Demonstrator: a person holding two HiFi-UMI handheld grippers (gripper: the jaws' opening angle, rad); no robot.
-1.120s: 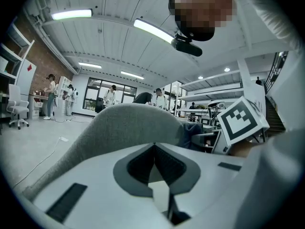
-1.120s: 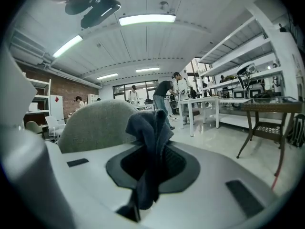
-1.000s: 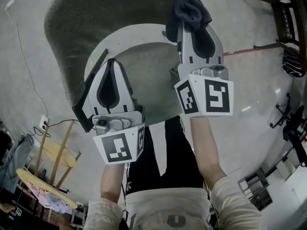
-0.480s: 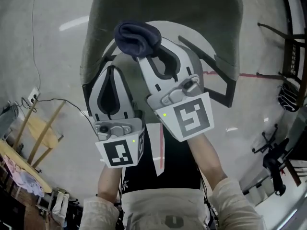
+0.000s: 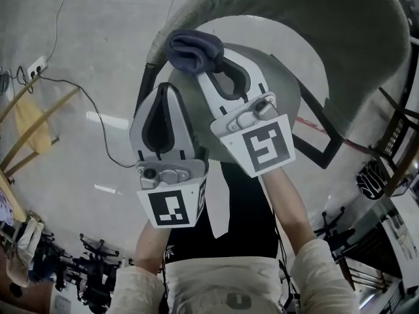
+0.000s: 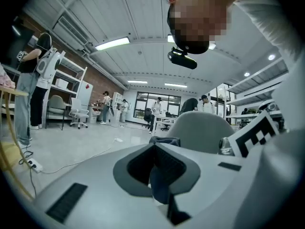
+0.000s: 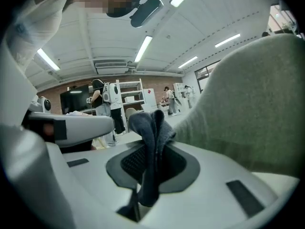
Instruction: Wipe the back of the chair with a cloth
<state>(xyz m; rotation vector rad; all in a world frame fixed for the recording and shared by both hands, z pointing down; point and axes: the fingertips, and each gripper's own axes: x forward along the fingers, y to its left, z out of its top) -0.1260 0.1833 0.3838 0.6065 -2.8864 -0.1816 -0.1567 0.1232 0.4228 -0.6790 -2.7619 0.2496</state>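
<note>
Grey concrete floor fills the left of the head view, and the chair now curves across the upper right.

The right tool has its jaws clamped on the dark cloth. A fold stands bunched above the tips and the rest hangs down through the gap. A second ago this bundle was up at the right side of the chair back. Half a second ago it had crossed to the middle, and now it sits at the left end of the back's rim. In the right gripper view the grey-green upholstery rises just beside the cloth. Whether the fabric is pressing on it at this instant cannot be told.

The left tool has kept its place close beside the right one, its jaws together on nothing; the cloth shows just past their tips.

Judged from that travel, one sweep along the top of the back looks about finished. The broad surface below the rim probably remains to be wiped. A return pass would need the cloth pressed onto the upholstery, not merely skimming the edge.
</note>
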